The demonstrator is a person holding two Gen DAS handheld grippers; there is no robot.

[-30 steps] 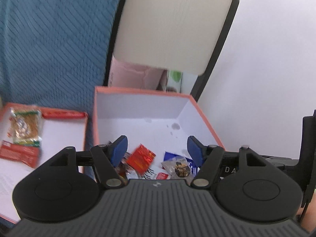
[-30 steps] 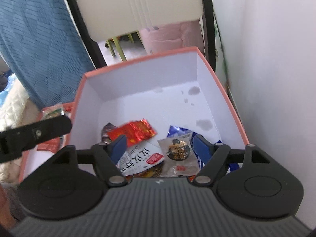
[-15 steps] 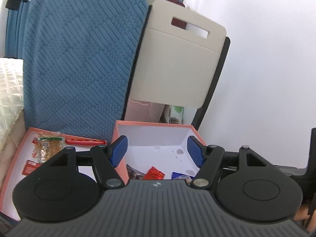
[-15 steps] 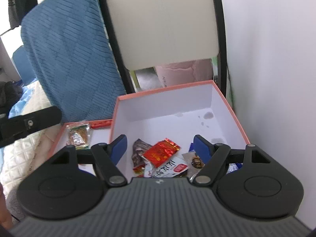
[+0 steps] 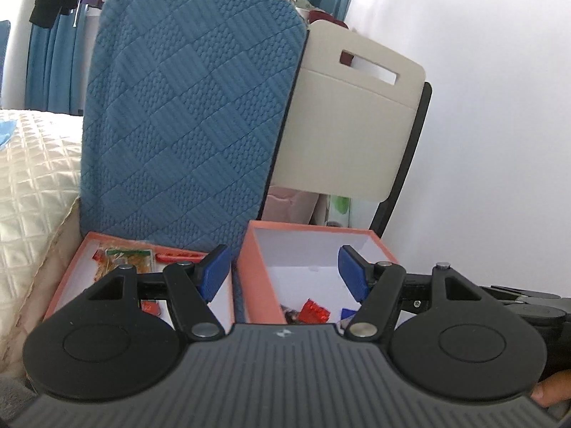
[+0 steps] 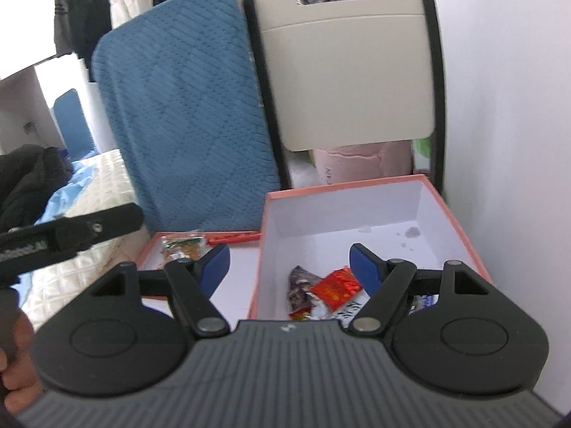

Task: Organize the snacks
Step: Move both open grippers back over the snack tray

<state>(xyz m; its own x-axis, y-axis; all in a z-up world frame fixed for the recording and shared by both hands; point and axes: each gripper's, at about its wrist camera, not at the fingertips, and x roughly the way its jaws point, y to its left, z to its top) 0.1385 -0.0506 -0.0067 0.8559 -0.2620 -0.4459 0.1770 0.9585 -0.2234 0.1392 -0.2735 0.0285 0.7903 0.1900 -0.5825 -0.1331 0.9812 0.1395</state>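
A deep orange box [image 5: 262, 278] with white inside holds several snack packets, among them a red foil packet [image 6: 335, 287] and a dark wrapper [image 6: 299, 285]. It also shows in the right wrist view [image 6: 460, 228]. Left of it lies a shallow orange lid [image 5: 66, 274] with an orange-and-green packet [image 5: 123, 258] and a red stick packet [image 5: 178, 257]. My left gripper [image 5: 283, 271] is open and empty, well back from the box. My right gripper [image 6: 291, 267] is open and empty, above the box's near left wall.
A blue quilted cushion [image 5: 192, 114] and a beige chair back [image 5: 353, 132] stand behind the boxes. A white wall [image 5: 499, 107] runs along the right. A cream quilted bed [image 5: 32, 178] lies at the left. The left gripper's body [image 6: 64, 239] shows at the right view's left edge.
Both grippers have pulled back and up from inside the deep box, so the box now looks small and the cushion and chair fill the views. Both stay open and empty.
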